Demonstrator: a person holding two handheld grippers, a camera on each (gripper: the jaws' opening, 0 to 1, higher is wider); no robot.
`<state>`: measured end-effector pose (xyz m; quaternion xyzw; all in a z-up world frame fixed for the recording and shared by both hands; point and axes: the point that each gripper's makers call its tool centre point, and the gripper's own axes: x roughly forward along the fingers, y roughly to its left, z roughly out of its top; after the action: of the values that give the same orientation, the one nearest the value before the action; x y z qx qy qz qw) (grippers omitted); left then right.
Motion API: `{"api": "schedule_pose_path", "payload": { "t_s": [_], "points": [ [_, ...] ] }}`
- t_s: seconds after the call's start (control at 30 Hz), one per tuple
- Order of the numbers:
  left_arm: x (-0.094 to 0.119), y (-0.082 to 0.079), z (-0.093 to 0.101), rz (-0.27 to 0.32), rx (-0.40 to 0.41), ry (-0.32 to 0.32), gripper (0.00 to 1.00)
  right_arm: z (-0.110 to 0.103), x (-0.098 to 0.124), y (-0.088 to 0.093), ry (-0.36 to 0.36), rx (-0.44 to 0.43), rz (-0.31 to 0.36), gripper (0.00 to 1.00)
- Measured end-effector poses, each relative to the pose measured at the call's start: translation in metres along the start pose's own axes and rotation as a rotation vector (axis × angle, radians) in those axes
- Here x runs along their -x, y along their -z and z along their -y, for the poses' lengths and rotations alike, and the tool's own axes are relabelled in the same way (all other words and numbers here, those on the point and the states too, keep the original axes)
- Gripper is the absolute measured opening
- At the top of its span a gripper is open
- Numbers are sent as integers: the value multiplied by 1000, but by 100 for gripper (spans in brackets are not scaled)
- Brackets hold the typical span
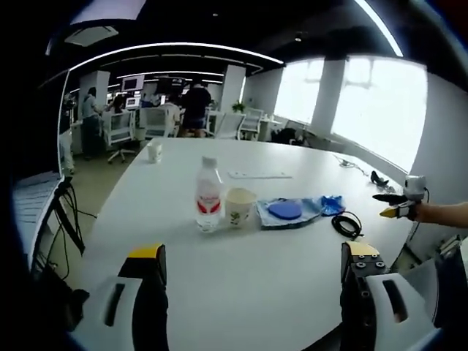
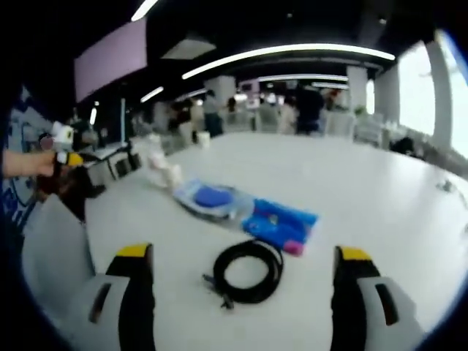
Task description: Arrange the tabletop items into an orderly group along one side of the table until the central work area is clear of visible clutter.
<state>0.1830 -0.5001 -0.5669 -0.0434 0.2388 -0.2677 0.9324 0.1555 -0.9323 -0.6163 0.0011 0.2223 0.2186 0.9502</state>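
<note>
Left hand-held gripper (image 1: 252, 267) spread wide, nothing between the jaws, hovering over the near edge of the white tabletop (image 1: 278, 292). Straight ahead of it: a clear water bottle (image 1: 208, 196) with a red label, upright, and just to its right a paper cup (image 1: 239, 207), also upright, close but can't tell if touching. Right of the cup, a flat blue round piece (image 1: 285, 210) lies on a clear plastic bag (image 1: 281, 217), with a crumpled blue pouch (image 1: 330, 204) at the bag's far end. A coiled black cable (image 1: 346, 224) sits near the pouch, toward the tabletop's right edge. A second paper cup (image 1: 154, 151) stands well apart at the far left of the tabletop. Right hand-held gripper (image 2: 245, 270) also spread, empty, jaws either side of the coiled black cable (image 2: 247, 272), above it and not touching. Just beyond the cable lies the blue pouch (image 2: 281, 223), a pink bit at its near edge, then the blue round piece (image 2: 212, 196) on the plastic bag (image 2: 191, 199), then the bottle and cup, blurred. In the left gripper view the right one enters at the right edge; in the right gripper view the left one enters at the left edge. Office desks, chairs and people behind.
</note>
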Motion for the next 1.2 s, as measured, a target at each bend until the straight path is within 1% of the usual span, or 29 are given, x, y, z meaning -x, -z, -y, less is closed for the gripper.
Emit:
{"api": "schedule_pose_path", "payload": {
  "t_s": [0.07,0.1,0.17,0.23,0.33,0.4,0.47,0.53,0.57,0.63,0.7,0.77,0.83,0.93,0.97,1.03,1.07,1.1,1.13,1.2],
  "points": [
    [-1,-4,-2,6,9,35,100,-5,8,0,29,-20,13,100],
    [0,-5,-3,5,3,50,100,-8,12,2,37,-27,6,100],
    [2,-6,-6,10,0,66,100,-21,19,3,47,-18,3,100],
    [3,-4,-6,4,-2,88,100,-32,26,6,59,-17,-11,100],
    [6,1,-8,-8,-6,111,100,-42,38,9,97,-27,-24,100],
    [6,7,-8,-27,-38,128,100,-46,48,7,127,-45,-6,100],
    [7,8,-9,-30,-55,125,100,-49,56,4,139,-78,29,100],
    [11,7,-7,-21,-49,114,100,-50,61,4,142,-88,39,100],
    [13,3,-5,-5,-41,115,100,-49,63,5,144,-89,37,100],
    [18,-8,1,47,-30,119,100,-47,66,5,147,-93,34,100],
    [19,-9,5,51,-31,112,100,-39,69,-1,145,-94,51,100],
    [17,-8,8,43,-27,111,100,-37,68,-5,141,-95,58,100],
    [15,-5,10,31,-30,112,100,-36,68,-11,141,-77,67,100],
    [13,4,13,-7,-78,107,100,-32,64,-11,133,-80,74,99],
    [13,4,14,-6,-79,104,100,-32,63,-10,127,-81,71,99],
    [17,0,15,19,-44,102,100,-36,63,-9,111,-78,56,99],
    [18,0,15,23,-31,105,100,-38,64,-10,105,-64,61,99],
    [17,0,15,21,-34,106,100,-39,64,-12,103,-51,67,99],
    [17,3,15,4,-46,108,100,-39,64,-11,102,-44,68,99],
    [16,6,15,-11,-65,105,100,-40,64,-7,102,-49,60,98]
  ]
}}
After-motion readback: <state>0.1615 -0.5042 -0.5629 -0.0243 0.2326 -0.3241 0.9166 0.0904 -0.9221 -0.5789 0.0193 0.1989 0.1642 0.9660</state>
